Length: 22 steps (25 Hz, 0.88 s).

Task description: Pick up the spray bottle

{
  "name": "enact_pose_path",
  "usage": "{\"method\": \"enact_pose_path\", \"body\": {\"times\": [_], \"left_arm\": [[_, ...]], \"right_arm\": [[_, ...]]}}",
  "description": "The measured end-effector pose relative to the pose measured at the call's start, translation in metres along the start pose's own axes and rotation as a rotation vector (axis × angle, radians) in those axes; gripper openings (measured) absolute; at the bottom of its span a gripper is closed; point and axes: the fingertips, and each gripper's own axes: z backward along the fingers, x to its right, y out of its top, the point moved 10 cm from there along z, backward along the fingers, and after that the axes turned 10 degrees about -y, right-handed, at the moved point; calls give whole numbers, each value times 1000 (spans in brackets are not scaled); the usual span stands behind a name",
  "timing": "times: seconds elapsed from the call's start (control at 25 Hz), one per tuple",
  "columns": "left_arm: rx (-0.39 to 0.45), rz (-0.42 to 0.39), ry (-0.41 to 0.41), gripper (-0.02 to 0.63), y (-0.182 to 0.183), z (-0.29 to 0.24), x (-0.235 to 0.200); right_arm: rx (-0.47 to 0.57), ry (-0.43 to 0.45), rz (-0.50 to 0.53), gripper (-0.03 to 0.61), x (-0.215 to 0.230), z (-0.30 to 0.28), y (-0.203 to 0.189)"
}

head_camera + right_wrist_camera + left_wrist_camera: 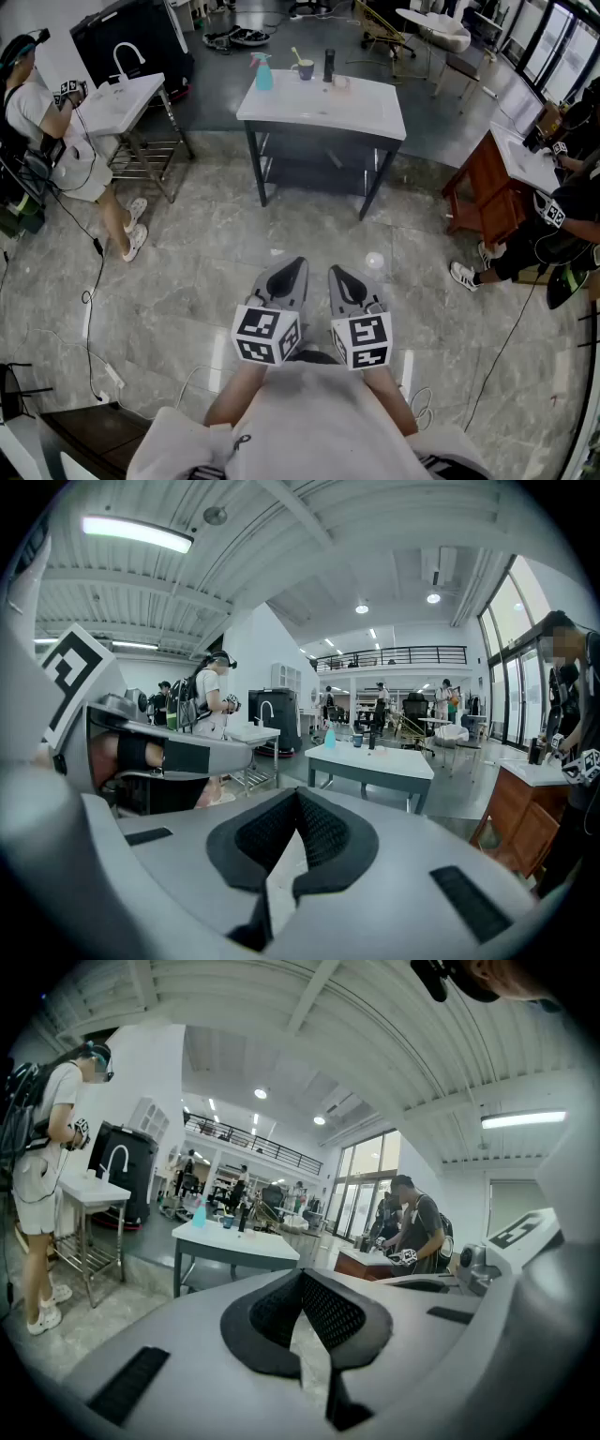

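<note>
A large hall with a pale marbled floor (pixel 216 244) that turns dark grey behind the table (pixel 356 108); the table has a white top on dark legs and stands alone in mid-floor; the spray bottle (pixel 263 73) stands upright on the table's far left corner, long axis vertical, its pink head turned toward the table's left end; a cup (pixel 305 69) and a dark flask (pixel 329 66) stand right of it along the table's far edge; the near part of the top is bare; a sink stand (pixel 131 98) with a person beside it lies off the table's left end, and a wooden desk (pixel 483 183) with a person at it off the right end; bare floor runs from the table's near edge to the two grippers, with open gaps at both table ends; the left gripper (pixel 294 267) and right gripper (pixel 338 275) hang side by side well short of the table, both aimed at it, each with jaws closed together on nothing
</note>
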Motion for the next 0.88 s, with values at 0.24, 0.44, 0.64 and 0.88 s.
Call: {"method": "enact_pose_path", "body": {"times": [0.24, 0.44, 0.64, 0.88], "left_arm": [[3, -5, 9, 26, -1, 1, 1], [-11, -3, 16, 26, -1, -1, 3], [-26, 5, 27, 26, -4, -2, 4], [-32, -9, 29, 26, -4, -7, 2]], "right_arm": [[10, 12, -28, 26, 2, 1, 0], [-11, 16, -57, 28, 6, -2, 0], [-13, 28, -61, 28, 6, -1, -2], [-7, 60, -68, 28, 6, -5, -4]]}}
